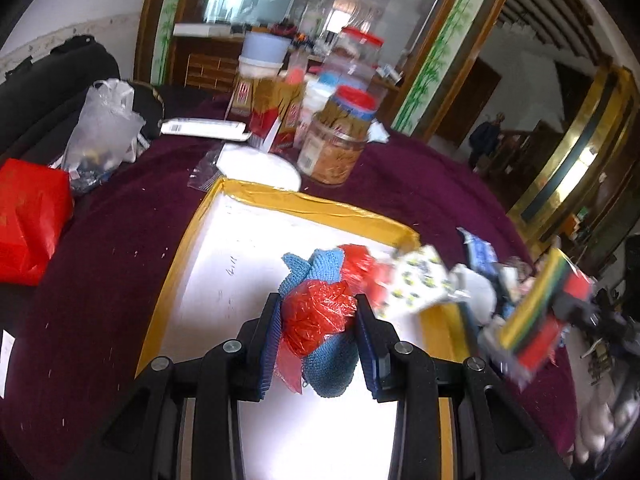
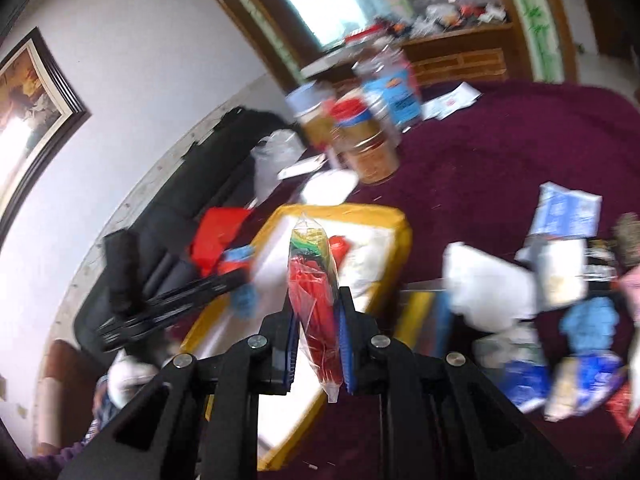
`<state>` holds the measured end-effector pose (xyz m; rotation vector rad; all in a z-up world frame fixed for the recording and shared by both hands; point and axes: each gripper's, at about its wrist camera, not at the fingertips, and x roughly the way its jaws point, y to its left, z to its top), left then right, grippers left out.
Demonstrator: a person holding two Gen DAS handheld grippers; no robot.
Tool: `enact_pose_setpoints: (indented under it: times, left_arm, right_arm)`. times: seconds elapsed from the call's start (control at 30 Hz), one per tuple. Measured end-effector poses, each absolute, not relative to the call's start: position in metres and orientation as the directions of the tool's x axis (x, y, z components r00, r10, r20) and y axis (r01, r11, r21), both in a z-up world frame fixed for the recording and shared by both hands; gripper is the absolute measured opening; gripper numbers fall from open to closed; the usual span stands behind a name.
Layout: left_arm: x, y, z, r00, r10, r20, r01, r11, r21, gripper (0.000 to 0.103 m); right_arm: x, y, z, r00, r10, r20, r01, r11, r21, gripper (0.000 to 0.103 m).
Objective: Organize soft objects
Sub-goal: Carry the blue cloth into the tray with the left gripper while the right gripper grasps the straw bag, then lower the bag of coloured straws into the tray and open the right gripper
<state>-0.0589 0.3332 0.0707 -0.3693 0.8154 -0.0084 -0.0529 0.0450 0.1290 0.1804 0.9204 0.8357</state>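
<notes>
Table (image 1: 420, 184) with maroon cloth, cluttered with jars at the back; white tray with yellow taped rim (image 1: 304, 200) sits in the middle, a blurred pile of soft packets off its right edge. Left tongs (image 1: 318, 320) are clamped on a blue knitted piece bundled with red crinkly plastic (image 1: 320, 316), held over the tray's white floor, pitched downward, so a drop would land inside the tray. Right tongs (image 2: 318, 316) are closed on a clear-wrapped red, yellow and green striped packet (image 2: 314, 280), its long axis running straight out along the fingers toward the tray's near corner; right hand looks further out, beyond the rim.
</notes>
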Motion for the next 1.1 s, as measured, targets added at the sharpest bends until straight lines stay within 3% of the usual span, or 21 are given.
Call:
enact_pose_setpoints:
  times: [0.3,0.43,0.83,0.93,1.03,1.1]
  left_arm:
    - [-0.011,0.356,0.052,0.639,-0.057,-0.767,-0.222,0.941,-0.255,0.038]
    - [-0.006,0.367,0.043,0.616,-0.047,-0.786,-0.275,0.922,-0.271,0.054]
    - [-0.074,0.384,0.084,0.779,-0.108,-0.618,-0.229,0.868,-0.440,0.072]
    - [-0.086,0.384,0.085,0.790,-0.128,-0.599,-0.216,0.857,-0.467,0.072]
    - [-0.094,0.383,0.084,0.794,-0.141,-0.591,-0.215,0.845,-0.490,0.072]
    - [-0.098,0.380,0.084,0.795,-0.151,-0.588,-0.212,0.839,-0.501,0.072]
  right_arm:
    - [-0.026,0.124,0.089,0.141,0.732,-0.666,-0.528,0.625,0.575,0.017]
    - [-0.011,0.155,0.069,0.067,0.730,-0.681,-0.499,0.615,0.610,0.017]
    - [0.046,0.210,0.038,0.031,0.669,-0.743,-0.440,0.676,0.591,0.017]
    - [0.054,0.219,0.034,0.041,0.650,-0.759,-0.442,0.693,0.569,0.020]
    - [0.061,0.223,0.031,0.068,0.630,-0.774,-0.434,0.717,0.546,0.035]
    - [0.065,0.224,0.032,0.095,0.620,-0.779,-0.432,0.730,0.529,0.038]
